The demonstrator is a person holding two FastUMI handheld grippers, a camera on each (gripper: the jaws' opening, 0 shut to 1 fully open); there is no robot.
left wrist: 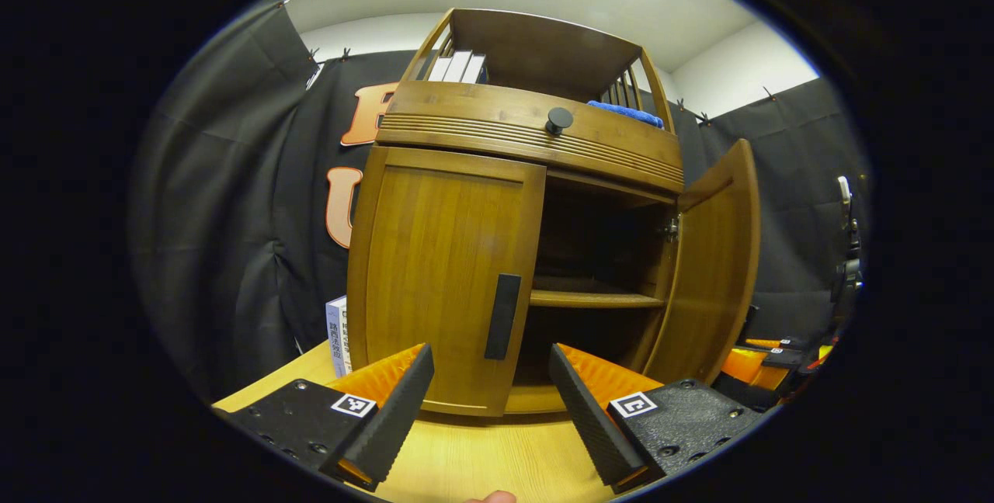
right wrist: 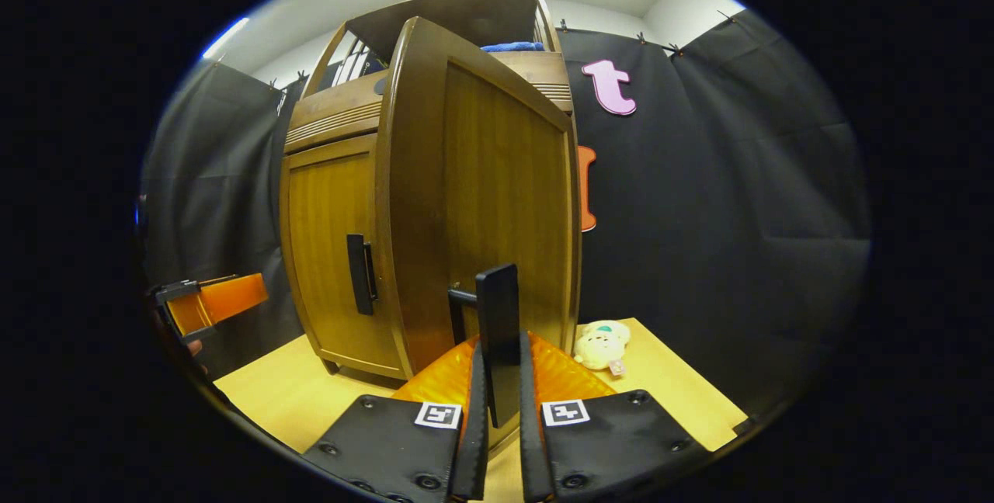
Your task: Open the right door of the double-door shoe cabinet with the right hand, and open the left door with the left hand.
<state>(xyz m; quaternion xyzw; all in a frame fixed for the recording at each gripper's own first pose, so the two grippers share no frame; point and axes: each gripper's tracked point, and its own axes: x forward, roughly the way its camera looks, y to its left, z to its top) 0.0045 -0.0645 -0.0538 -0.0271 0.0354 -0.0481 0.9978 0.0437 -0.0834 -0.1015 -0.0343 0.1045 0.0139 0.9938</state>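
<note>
right door (right wrist: 497,200) ajar, handle (right wrist: 498,332) pinched by right gripper (right wrist: 497,418); left gripper (left wrist: 489,402) agape before left door (left wrist: 443,278)

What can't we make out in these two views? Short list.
- Lower shelf space of the brown wooden double-door shoe cabinet: dark in the left gripper view, contents unreadable.
- Inside behind the closed left door: hidden by that door.
- Cabinet interior in the right gripper view: blocked by the swung-open right door.
- Lower end of the black bar handle: covered by the right tool shut on it.
- Books on top: too small to identify.
</note>
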